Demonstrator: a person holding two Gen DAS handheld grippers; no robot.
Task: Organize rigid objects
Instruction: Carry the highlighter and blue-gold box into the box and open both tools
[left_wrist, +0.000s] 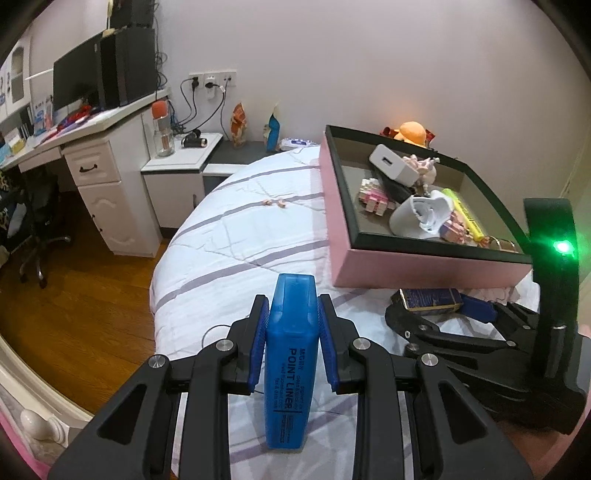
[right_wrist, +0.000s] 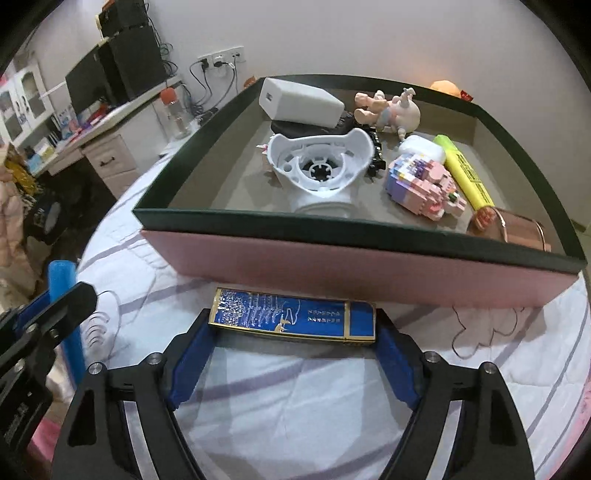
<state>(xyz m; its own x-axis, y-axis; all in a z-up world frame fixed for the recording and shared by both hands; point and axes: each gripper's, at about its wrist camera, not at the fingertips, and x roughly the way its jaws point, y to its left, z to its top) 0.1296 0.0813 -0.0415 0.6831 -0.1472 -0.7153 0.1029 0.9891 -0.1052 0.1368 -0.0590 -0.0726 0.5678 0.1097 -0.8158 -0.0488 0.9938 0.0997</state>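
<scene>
Right tool (right_wrist: 293, 354), pads spread and straddling the flat blue gold-edged box (right_wrist: 293, 322) lying crosswise on the bed at its twelve o'clock, ends toward each pad; left tool (left_wrist: 291, 332) clamps blue highlighter (left_wrist: 290, 363).

The left tongs (left_wrist: 291, 321), black linkage arms ending in blue ribbed pads, point forward and downward over the bed; their jaws stand narrow, both pads pressed against the flat sides of a translucent blue plastic highlighter pen (left_wrist: 291, 354) held upright between them. The right tongs (right_wrist: 293, 338), of the same build, tilt downward near the bed's surface, jaws spread wide around the ends of a flat blue gold-edged box (right_wrist: 291, 317).
</scene>
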